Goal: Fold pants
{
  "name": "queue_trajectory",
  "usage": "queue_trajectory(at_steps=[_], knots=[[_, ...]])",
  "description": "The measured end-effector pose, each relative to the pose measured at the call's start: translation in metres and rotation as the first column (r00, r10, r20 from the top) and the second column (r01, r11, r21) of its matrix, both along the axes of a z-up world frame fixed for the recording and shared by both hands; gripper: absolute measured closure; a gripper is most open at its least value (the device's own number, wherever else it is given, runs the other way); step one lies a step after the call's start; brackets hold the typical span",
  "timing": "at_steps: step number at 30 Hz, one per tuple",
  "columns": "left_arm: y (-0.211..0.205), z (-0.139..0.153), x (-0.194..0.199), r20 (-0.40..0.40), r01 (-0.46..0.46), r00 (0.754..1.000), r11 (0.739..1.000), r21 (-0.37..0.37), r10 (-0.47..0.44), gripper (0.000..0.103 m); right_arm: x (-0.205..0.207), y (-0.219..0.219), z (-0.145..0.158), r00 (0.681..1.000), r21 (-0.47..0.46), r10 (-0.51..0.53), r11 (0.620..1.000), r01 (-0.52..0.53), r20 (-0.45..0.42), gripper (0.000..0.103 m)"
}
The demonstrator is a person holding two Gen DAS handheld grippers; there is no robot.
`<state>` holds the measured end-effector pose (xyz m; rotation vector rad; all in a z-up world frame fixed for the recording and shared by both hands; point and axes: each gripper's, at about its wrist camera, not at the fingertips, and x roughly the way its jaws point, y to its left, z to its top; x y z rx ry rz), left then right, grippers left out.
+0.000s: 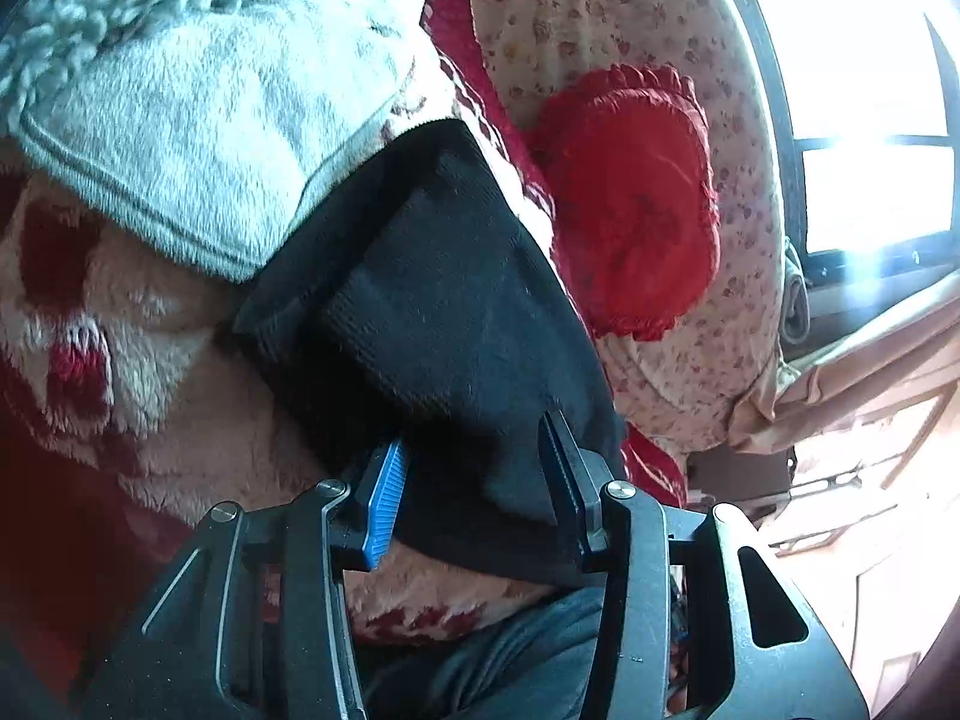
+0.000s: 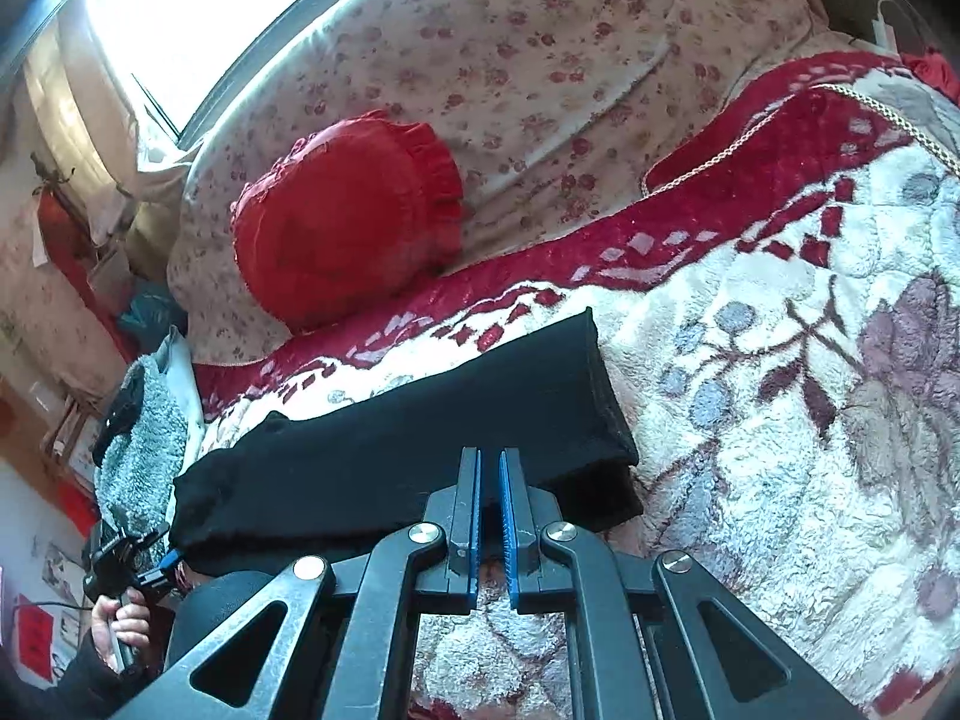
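The black knit pants (image 2: 408, 444), folded into a long flat band, lie on the bed's plush red-and-cream floral blanket (image 2: 780, 372), near the round red frilled cushion (image 2: 342, 222). The left tongs (image 1: 474, 480) stand partly open, straddling the band's end without pinching it. The right tongs (image 2: 490, 510) are closed and empty at the near edge. Advisable: smooth and square the edges before the next fold. Only the left view shows a pale green fleece garment (image 1: 198, 138) beside the pants; only the right view shows the full band.

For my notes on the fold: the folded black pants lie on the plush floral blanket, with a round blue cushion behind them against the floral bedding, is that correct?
Not quite: the round cushion is red, not blue, as the right wrist view shows. The folded black pants do lie on the plush floral blanket, with the cushion behind them against the floral bedding.
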<state>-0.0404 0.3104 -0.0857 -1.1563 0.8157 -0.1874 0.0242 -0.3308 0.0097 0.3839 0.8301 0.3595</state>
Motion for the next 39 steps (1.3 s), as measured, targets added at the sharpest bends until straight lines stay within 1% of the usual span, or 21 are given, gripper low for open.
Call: queue_trajectory(at_steps=[6, 8, 10, 11, 12, 13, 14, 15, 16, 17, 18, 21, 25, 26, 28, 29, 30, 31, 33, 35, 39], knots=[[0.001, 0.016, -0.004, 0.053, -0.009, 0.999, 1.000, -0.027, 0.011, 0.061, -0.005, -0.001, 0.000, 1.000, 0.034, -0.014, 0.999, 0.014, 0.015, 0.098], [0.000, 0.018, -0.004, 0.052, -0.018, 0.998, 1.000, -0.022, 0.019, 0.062, -0.007, -0.005, -0.002, 0.999, 0.086, -0.035, 0.996, 0.034, 0.008, 0.098], [-0.003, 0.020, -0.002, 0.036, -0.018, 0.999, 0.999, 0.036, 0.016, 0.062, -0.008, -0.013, -0.008, 0.998, 0.160, -0.065, 0.985, 0.066, -0.013, 0.098], [-0.005, 0.022, -0.001, 0.014, -0.021, 1.000, 0.995, 0.101, 0.019, 0.062, -0.008, -0.018, -0.014, 0.996, 0.216, -0.085, 0.972, 0.090, -0.034, 0.098], [-0.009, 0.024, 0.000, 0.007, -0.016, 1.000, 0.988, 0.151, 0.015, 0.070, -0.008, -0.023, -0.020, 0.993, 0.264, -0.103, 0.958, 0.114, -0.057, 0.098], [-0.014, 0.028, 0.001, 0.002, -0.007, 1.000, 0.975, 0.223, 0.007, 0.076, -0.008, -0.029, -0.027, 0.988, 0.312, -0.126, 0.939, 0.147, -0.086, 0.098], [-0.020, 0.032, 0.000, -0.003, 0.001, 1.000, 0.955, 0.297, 0.000, 0.078, -0.009, -0.035, -0.034, 0.982, 0.356, -0.150, 0.916, 0.183, -0.119, 0.097], [-0.023, 0.033, 0.000, -0.007, 0.008, 1.000, 0.939, 0.343, -0.005, 0.084, -0.009, -0.045, -0.045, 0.969, 0.421, -0.178, 0.876, 0.235, -0.171, 0.095], [-0.027, 0.035, 0.000, -0.010, 0.011, 1.000, 0.924, 0.382, -0.008, 0.088, -0.009, -0.045, -0.045, 0.969, 0.421, -0.178, 0.876, 0.235, -0.171, 0.092], [-0.030, 0.036, -0.001, -0.009, 0.011, 1.000, 0.909, 0.418, -0.008, 0.088, -0.010, -0.048, -0.048, 0.965, 0.442, -0.185, 0.862, 0.249, -0.184, 0.086], [-0.032, 0.036, -0.001, -0.007, 0.010, 1.000, 0.901, 0.434, -0.008, 0.088, -0.010, -0.049, -0.050, 0.962, 0.454, -0.191, 0.852, 0.261, -0.196, 0.081], [-0.036, 0.036, 0.002, -0.012, 0.016, 1.000, 0.883, 0.469, -0.012, 0.088, -0.010, -0.052, -0.057, 0.950, 0.478, -0.212, 0.826, 0.300, -0.230, 0.077], [-0.035, 0.033, 0.003, -0.016, 0.015, 1.000, 0.891, 0.455, -0.009, 0.088, -0.006, -0.060, -0.070, 0.931, 0.509, -0.237, 0.786, 0.351, -0.277, 0.076], [-0.034, 0.034, 0.002, -0.010, 0.011, 1.000, 0.890, 0.456, -0.008, 0.091, -0.003, -0.060, -0.072, 0.931, 0.515, -0.232, 0.782, 0.352, -0.283, 0.076], [-0.033, 0.037, 0.000, -0.005, 0.005, 1.000, 0.887, 0.461, -0.003, 0.097, 0.006, -0.058, -0.076, 0.938, 0.510, -0.198, 0.797, 0.324, -0.286, 0.077], [-0.032, 0.040, -0.002, -0.002, -0.001, 1.000, 0.891, 0.455, 0.002, 0.098, 0.010, -0.055, -0.076, 0.941, 0.489, -0.187, 0.816, 0.309, -0.283, 0.090], [-0.031, 0.042, -0.005, 0.004, -0.007, 1.000, 0.890, 0.455, 0.006, 0.098, 0.011, -0.052, -0.073, 0.945, 0.460, -0.185, 0.838, 0.295, -0.270, 0.098], [-0.031, 0.046, -0.008, 0.014, -0.017, 1.000, 0.888, 0.460, 0.011, 0.098, 0.010, -0.050, -0.066, 0.952, 0.431, -0.189, 0.858, 0.280, -0.241, 0.099], [-0.030, 0.054, -0.017, 0.038, -0.028, 0.999, 0.883, 0.468, 0.011, 0.098, 0.004, -0.048, -0.057, 0.957, 0.409, -0.195, 0.872, 0.269, -0.214, 0.099], [-0.031, 0.054, -0.021, 0.032, -0.016, 0.999, 0.883, 0.468, 0.002, 0.098, -0.003, -0.047, -0.050, 0.960, 0.380, -0.203, 0.887, 0.264, -0.192, 0.099], [-0.028, 0.024, -0.012, -0.046, 0.029, 0.999, 0.883, 0.469, -0.008, 0.098, -0.005, -0.043, -0.061, 0.946, 0.312, -0.204, 0.908, 0.279, -0.253, 0.099]])
